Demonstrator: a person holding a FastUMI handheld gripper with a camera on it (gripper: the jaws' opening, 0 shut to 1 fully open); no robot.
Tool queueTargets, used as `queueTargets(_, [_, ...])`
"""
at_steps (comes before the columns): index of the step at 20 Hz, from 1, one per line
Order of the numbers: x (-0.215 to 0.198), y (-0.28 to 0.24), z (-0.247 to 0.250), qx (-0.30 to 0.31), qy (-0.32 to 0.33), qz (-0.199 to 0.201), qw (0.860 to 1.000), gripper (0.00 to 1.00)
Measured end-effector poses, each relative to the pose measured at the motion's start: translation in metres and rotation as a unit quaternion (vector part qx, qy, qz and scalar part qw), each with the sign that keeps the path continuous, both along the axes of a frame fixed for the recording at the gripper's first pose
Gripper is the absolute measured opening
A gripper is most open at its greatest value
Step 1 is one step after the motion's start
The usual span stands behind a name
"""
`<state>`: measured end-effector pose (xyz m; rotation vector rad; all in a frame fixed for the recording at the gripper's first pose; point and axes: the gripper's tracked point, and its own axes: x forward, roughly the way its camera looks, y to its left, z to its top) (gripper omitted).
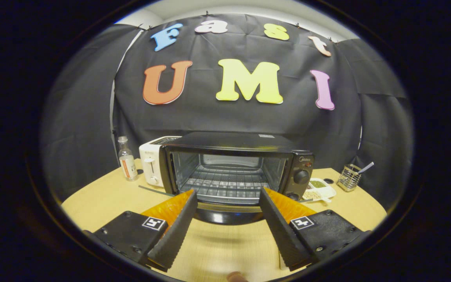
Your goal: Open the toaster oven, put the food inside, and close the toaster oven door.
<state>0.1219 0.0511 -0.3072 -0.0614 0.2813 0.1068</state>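
The black toaster oven [233, 143] stands on the wooden table [104, 199] just beyond my fingers. Its door [229, 214] hangs open, folded down towards me, and the wire rack [225, 184] inside is bare. My gripper [228, 194] is open, its fingertips level with the door's front edge and nothing between them. The left finger [174, 231] and the right finger [280, 231] are black with ridged pads and orange backs. A small brown rounded thing [236, 277] peeks in at the near table edge behind the fingers; I cannot tell what it is.
A white toaster [151, 164] and a small clear bottle [127, 158] stand left of the oven. A thin dark stick [155, 190] lies in front of them. Right of the oven are a white dish of grains [319, 190] and a wire holder with a utensil [349, 177].
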Motion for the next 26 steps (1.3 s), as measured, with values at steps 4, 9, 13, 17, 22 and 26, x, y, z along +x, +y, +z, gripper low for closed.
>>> queueTargets(4, [-0.019,-0.002,-0.022,-0.004,-0.012,-0.001,1.000,1.00])
queueTargets(9, [-0.043,-0.006,-0.065,-0.002,0.012,-0.007,1.000,1.00])
queueTargets(13, [-0.046,-0.006,-0.081,0.014,0.029,-0.009,0.999,1.00])
queueTargets(17, [-0.048,-0.007,-0.080,0.009,0.014,-0.007,1.000,1.00])
queueTargets(22, [-0.049,-0.005,-0.074,-0.005,0.025,0.028,0.999,1.00])
queueTargets(26, [-0.043,-0.006,-0.071,0.029,0.049,0.028,0.998,1.00])
